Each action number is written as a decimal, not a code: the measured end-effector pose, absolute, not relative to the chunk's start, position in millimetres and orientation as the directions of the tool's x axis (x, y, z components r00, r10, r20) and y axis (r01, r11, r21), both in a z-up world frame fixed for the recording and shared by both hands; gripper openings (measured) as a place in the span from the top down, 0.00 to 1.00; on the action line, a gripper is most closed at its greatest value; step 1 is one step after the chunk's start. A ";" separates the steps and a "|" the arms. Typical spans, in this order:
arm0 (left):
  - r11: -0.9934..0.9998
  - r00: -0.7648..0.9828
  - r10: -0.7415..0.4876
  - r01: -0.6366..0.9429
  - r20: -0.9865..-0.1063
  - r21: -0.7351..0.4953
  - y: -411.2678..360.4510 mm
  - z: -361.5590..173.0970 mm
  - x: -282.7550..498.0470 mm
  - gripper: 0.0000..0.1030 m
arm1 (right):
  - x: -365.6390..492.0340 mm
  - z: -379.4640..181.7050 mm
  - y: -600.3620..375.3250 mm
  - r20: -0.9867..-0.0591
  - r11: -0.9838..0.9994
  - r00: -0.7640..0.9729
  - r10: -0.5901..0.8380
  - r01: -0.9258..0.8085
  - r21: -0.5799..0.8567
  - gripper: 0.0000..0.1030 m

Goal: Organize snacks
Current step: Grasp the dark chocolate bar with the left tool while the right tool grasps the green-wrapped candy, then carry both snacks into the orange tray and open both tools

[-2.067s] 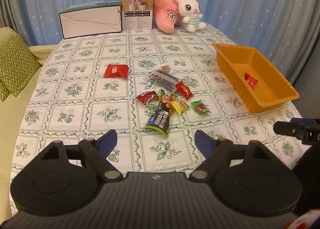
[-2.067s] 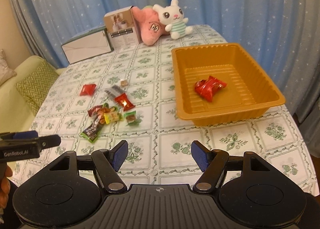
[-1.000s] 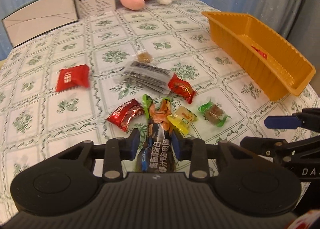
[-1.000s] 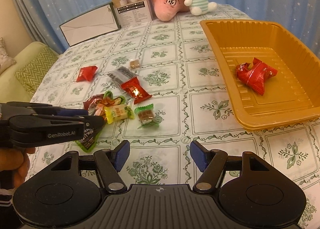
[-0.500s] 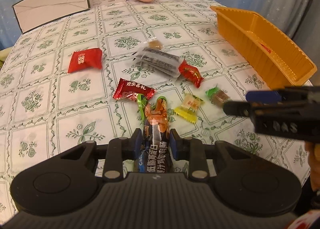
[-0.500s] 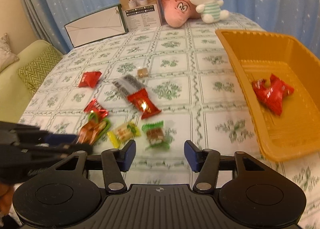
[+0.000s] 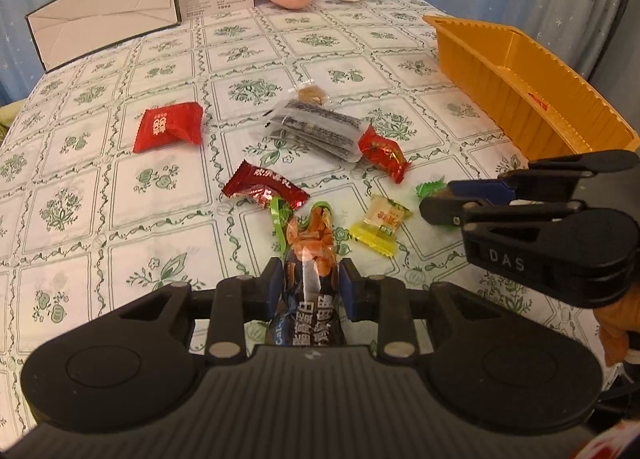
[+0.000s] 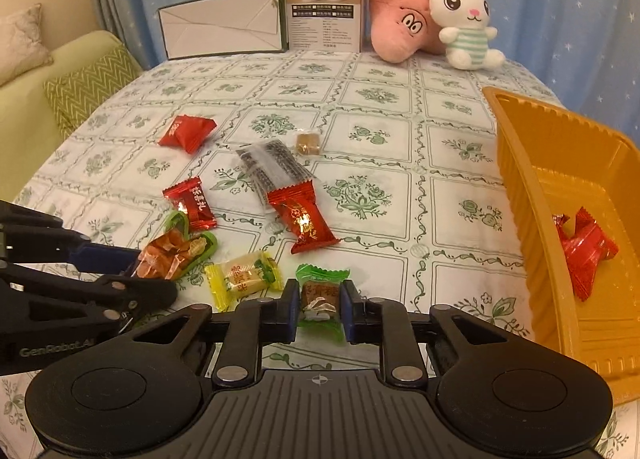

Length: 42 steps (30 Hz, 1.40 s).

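Right gripper (image 8: pixel 319 309) jaws, wide apart a second ago, now pinch the green-wrapped candy (image 8: pixel 320 299) on the tablecloth (image 8: pixel 372 131), left of the orange tray (image 8: pixel 520 179). Left gripper (image 7: pixel 309 286) unchanged: narrowly closed on the dark snack pouch (image 7: pixel 310 259), also left of that tray. Only the right wrist view shows the red packet (image 8: pixel 584 251) lying inside the tray.
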<state>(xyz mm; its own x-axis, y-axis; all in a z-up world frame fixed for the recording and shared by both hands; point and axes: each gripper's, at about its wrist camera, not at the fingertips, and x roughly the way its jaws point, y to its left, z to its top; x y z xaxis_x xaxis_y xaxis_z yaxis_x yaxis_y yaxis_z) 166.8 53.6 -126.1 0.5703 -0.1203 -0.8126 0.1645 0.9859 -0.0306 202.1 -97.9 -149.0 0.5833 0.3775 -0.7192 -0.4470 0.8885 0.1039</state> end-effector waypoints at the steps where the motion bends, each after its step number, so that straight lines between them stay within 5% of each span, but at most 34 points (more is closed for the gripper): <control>1: 0.986 0.573 -0.117 0.165 -0.811 -0.025 53.2 -126.8 167.7 0.73 | 201.6 -148.7 -99.2 -0.719 0.891 0.584 0.377 -0.440 0.110 0.79; 24: 0.994 0.620 -0.094 0.099 -0.779 -0.042 29.8 -85.1 139.8 0.74 | 161.2 -95.4 -145.2 -0.651 0.913 0.648 0.396 -0.355 0.202 0.79; 42: 0.967 0.651 -0.243 0.225 -0.719 -0.122 -60.2 -36.3 133.3 0.74 | 136.8 -54.0 -235.7 -0.612 0.963 0.743 0.269 -0.192 0.190 0.79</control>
